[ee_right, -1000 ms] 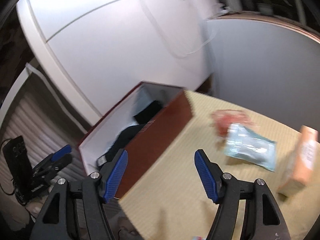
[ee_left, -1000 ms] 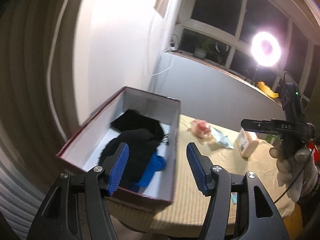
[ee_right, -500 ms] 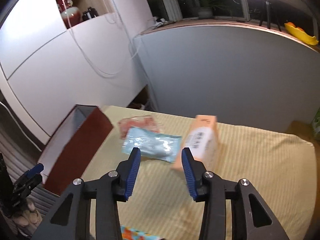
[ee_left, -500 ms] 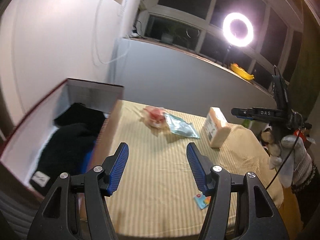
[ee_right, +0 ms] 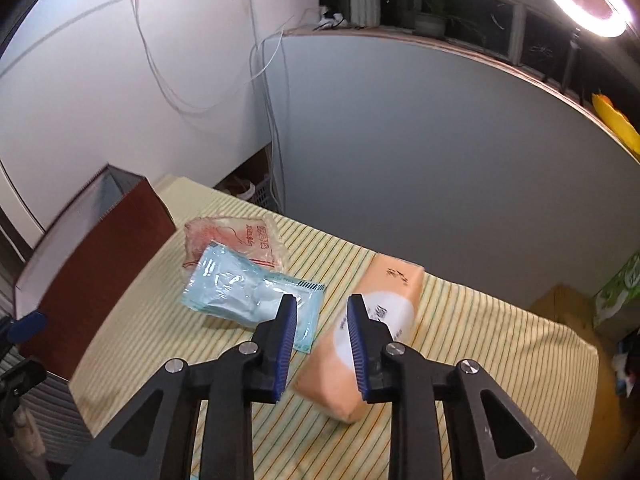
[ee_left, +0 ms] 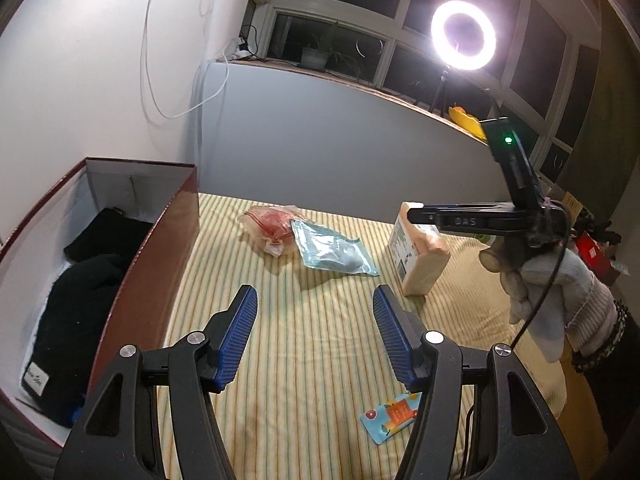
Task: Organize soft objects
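A dark red box [ee_left: 156,280] with a white inside stands at the table's left and holds black clothes [ee_left: 84,292]. On the striped tablecloth lie a pink packet [ee_left: 272,224], a light blue packet [ee_left: 332,250] and an orange tissue pack [ee_left: 420,260]. My left gripper [ee_left: 314,336] is open and empty above the cloth. My right gripper [ee_right: 322,344] is open with its jaws narrowed, empty, above the near end of the orange tissue pack [ee_right: 376,328], beside the blue packet [ee_right: 244,288]. The pink packet [ee_right: 236,240] and the box [ee_right: 92,256] lie further left.
A small colourful card [ee_left: 392,416] lies near the table's front edge. A ring light [ee_left: 464,36] stands on the window sill behind a grey wall panel. A green carton [ee_right: 620,288] sits off the table's right side.
Both grippers have swung right, away from the box, toward the packets. The right gripper's jaws have narrowed and it has come closer to the orange tissue pack.
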Tool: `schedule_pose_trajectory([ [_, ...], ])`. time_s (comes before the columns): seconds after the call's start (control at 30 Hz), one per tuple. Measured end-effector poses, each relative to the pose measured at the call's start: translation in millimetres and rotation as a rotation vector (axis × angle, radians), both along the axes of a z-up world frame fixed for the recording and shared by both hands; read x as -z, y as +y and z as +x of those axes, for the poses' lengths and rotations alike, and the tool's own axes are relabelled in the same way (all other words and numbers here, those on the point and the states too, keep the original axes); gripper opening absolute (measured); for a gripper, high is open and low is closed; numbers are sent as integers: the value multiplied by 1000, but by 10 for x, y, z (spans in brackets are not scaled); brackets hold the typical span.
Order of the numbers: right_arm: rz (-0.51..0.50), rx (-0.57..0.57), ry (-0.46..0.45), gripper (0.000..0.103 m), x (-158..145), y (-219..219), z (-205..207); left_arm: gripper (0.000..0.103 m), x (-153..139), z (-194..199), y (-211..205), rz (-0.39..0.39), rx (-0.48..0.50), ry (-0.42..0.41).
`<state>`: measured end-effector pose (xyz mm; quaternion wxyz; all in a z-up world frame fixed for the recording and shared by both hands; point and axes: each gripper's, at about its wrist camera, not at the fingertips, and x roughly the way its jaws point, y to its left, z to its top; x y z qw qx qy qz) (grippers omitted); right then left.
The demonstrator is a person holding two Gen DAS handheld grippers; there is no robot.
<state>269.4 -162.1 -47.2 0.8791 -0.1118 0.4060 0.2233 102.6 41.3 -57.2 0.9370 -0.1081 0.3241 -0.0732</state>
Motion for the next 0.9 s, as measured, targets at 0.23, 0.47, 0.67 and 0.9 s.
schedule_pose_trajectory([
  [0.23,-72,9,9,21,122,-42,51,60,73,94,2,-2,3,29],
  [0.47,-98,48,1,21,97,-389,-43,60,75,242,-182,-23,57,37],
  [0.67,3,115,54,22,54,-907,-120,60,42,439,-529,-47,151,48],
  [0.9,257,186,79,66,30,-1545,-260,60,151,742,-976,-71,278,110],
])
